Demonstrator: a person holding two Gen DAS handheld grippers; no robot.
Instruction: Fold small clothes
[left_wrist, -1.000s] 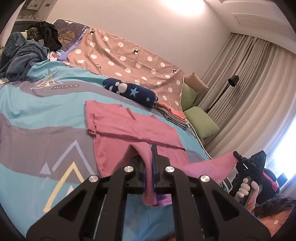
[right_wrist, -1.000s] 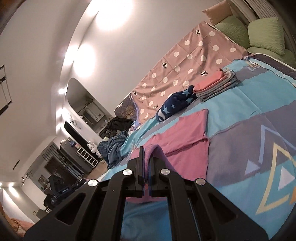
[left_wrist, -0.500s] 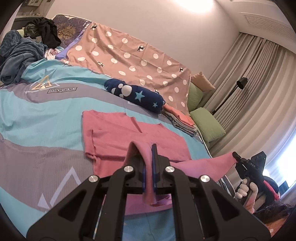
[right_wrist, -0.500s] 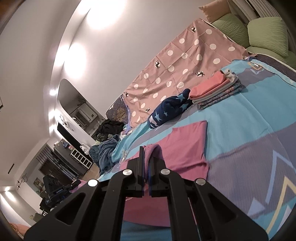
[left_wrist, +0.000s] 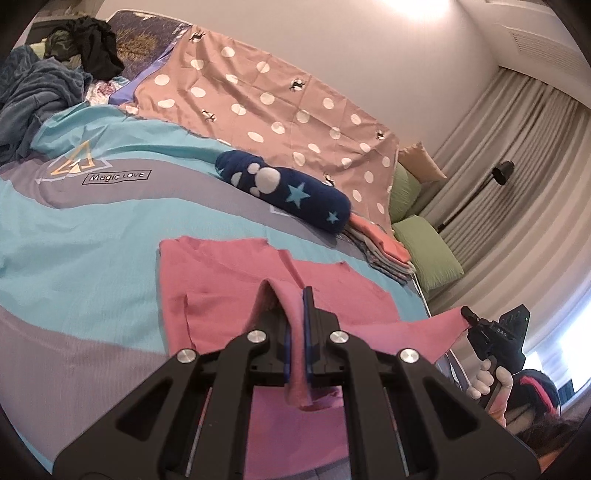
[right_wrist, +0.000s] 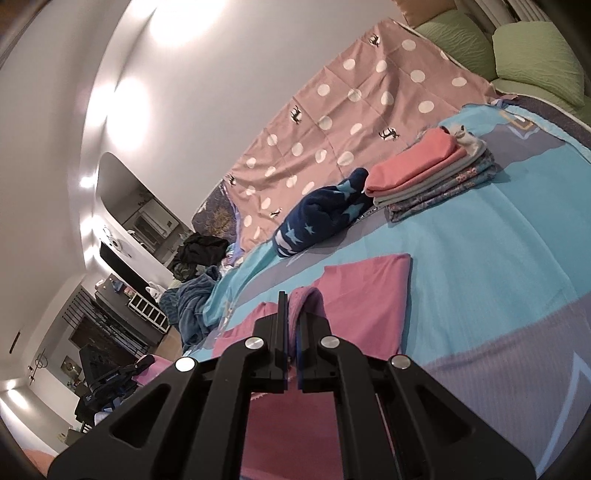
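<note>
A pink shirt (left_wrist: 221, 273) lies on the blue and grey bedspread (left_wrist: 74, 229), its near part lifted off the bed. My left gripper (left_wrist: 293, 317) is shut on one near corner of the pink shirt, the cloth draped over its fingers. My right gripper (right_wrist: 293, 314) is shut on the other near corner of the pink shirt (right_wrist: 369, 291). In the left wrist view the right gripper (left_wrist: 467, 317) shows at the far right, a gloved hand holding it, with the hem stretched between the two grippers.
A navy star-patterned roll (left_wrist: 284, 192) lies beyond the shirt. A stack of folded clothes (right_wrist: 432, 173) with a coral piece on top sits beside it. Polka-dot sheet (left_wrist: 266, 103), green pillows (left_wrist: 428, 254), and a heap of dark clothes (left_wrist: 37, 92) at the far left.
Both grippers have carried the shirt's near edge forward across the bed, over the flat part. The navy roll and the folded stack look nearer and larger.
</note>
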